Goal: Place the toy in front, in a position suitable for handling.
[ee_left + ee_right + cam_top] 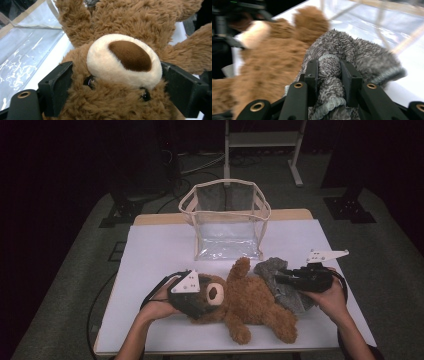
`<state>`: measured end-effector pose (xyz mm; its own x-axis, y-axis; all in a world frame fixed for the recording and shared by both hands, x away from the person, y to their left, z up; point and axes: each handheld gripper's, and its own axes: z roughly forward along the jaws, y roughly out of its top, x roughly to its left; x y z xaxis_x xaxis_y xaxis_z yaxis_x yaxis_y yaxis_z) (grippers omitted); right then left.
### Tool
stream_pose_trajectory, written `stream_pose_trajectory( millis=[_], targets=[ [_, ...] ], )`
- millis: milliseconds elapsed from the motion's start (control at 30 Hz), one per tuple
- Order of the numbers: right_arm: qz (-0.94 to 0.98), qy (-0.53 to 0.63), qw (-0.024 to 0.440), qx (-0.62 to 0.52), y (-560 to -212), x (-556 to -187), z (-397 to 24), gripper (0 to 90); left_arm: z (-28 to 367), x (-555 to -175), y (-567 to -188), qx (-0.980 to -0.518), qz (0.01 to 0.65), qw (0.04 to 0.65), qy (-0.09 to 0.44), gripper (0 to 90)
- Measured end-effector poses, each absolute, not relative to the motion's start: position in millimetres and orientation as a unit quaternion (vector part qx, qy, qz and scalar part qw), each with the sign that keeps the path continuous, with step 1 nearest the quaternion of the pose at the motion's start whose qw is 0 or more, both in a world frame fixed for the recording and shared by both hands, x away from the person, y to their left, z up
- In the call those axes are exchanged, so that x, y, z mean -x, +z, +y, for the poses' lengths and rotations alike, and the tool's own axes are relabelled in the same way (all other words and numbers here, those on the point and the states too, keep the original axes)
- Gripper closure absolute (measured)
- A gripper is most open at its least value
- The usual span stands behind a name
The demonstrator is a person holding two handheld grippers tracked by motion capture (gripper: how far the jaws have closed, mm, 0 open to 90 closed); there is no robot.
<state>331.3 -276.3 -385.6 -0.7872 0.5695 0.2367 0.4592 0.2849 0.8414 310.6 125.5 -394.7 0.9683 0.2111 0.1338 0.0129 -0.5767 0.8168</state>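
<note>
Teddy bear, brown and plush, lies on its back near the front edge of the white surface, head toward the left edge and legs toward the front right corner. One arm points up toward the clear plastic bag that stands open near the back edge, well apart from the bear's body. In the left gripper view the bear's cream muzzle with its dark brown nose sits squarely between the two black jaws, and the fur at both sides of the head meets the inner faces of the jaws; the left gripper stands wide, with the bear's head gripped between its jaws. The person's left hand holds this gripper at the head end of the bear.

Against the bear's right flank lies a grey fuzzy cloth, bunched up and touching the brown fur. The right gripper, held in the right hand near the right edge, points toward the bear. In the right gripper view its jaws are pinched nearly together on a fold of the grey cloth, whose pale hemmed edge curls out below them.
</note>
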Motion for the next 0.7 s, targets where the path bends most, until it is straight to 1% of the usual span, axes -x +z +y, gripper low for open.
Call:
stream_pose_trajectory(
  millis=[67, 133, 267, 300, 400, 467, 600, 700],
  targets=[
    [0.798, 0.496, 0.065, -0.335, -387, -333, -283, 68.7, 126, -310, -395, -0.881, 0.063, 0.456, 0.107, 16.1],
    [0.794, 0.501, 0.062, -0.338, -385, -332, -285, 68.7, 125, -310, -395, -0.881, 0.062, 0.458, 0.104, 16.2],
    [0.798, 0.515, 0.054, -0.308, -376, -326, -269, 68.5, 125, -309, -395, -0.881, 0.057, 0.459, 0.102, 16.4],
    [0.801, 0.514, 0.053, -0.302, -375, -324, -265, 68.4, 125, -308, -395, -0.881, 0.054, 0.458, 0.101, 18.2],
    [0.812, 0.505, 0.057, -0.287, -375, -322, -253, 68.2, 125, -306, -394, -0.883, 0.049, 0.456, 0.100, 18.7],
    [0.811, 0.503, 0.059, -0.294, -377, -325, -256, 68.3, 125, -306, -394, -0.882, 0.047, 0.457, 0.099, 19.6],
    [0.804, 0.493, 0.078, -0.323, -381, -330, -272, 68.7, 125, -306, -394, -0.882, 0.048, 0.459, 0.098, 19.6],
    [0.801, 0.496, 0.075, -0.326, -380, -329, -275, 68.8, 124, -307, -394, -0.881, 0.051, 0.461, 0.097, 19.4]
  ],
)
